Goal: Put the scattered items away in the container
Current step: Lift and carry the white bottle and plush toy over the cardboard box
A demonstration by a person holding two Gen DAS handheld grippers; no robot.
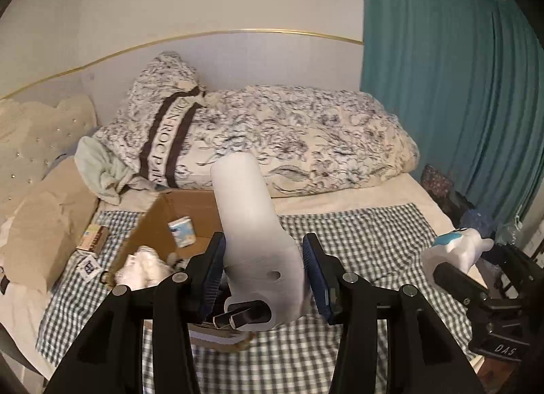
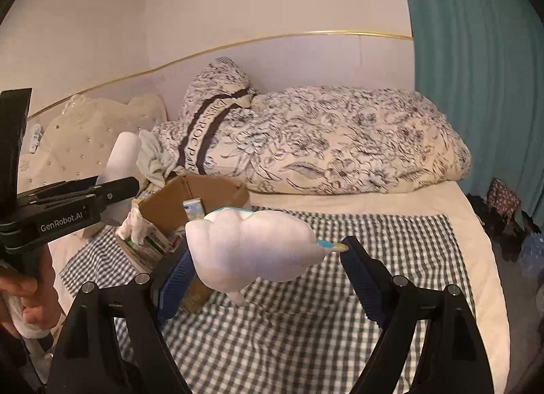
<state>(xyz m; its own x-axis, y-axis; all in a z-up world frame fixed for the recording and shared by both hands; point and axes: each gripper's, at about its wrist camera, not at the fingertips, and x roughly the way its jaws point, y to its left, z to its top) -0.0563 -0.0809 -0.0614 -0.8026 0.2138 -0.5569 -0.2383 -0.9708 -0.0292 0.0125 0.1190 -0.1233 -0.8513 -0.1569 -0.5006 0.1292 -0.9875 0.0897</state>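
From the left wrist camera, the left gripper [image 1: 263,273] is clamped on a white plug adapter [image 1: 253,224], a long rounded body that stands up between the two blue pads [image 1: 214,268], its dark prongs pointing down toward the camera. It is held above the checked blanket [image 1: 357,234] on the bed. Behind and to the left of it sits an open cardboard box [image 1: 163,220] with a small blue and white packet [image 1: 183,230] inside. A fluffy white item [image 1: 144,266] lies at the box's near left corner, and a small brown box [image 1: 93,237] lies on the blanket further left. A floral duvet [image 1: 289,135] is piled along the wall, with a teal curtain [image 1: 459,88] to the right. At the far right, the right gripper [image 1: 455,259] holds a white and blue plush toy [image 1: 455,247].

From the right wrist camera, the right gripper [image 2: 263,263] has the plush toy [image 2: 251,247] between its pads [image 2: 363,278], held in the air over the checked blanket [image 2: 340,326]; the left pad touches it and the right pad meets its thin blue and yellow tip. The cardboard box [image 2: 190,197] lies beyond, to the left, with cartons leaning against its near side. At the far left, a hand [image 2: 27,298] grips the left gripper [image 2: 132,186], with the plug adapter [image 2: 122,159] rising from its fingers.
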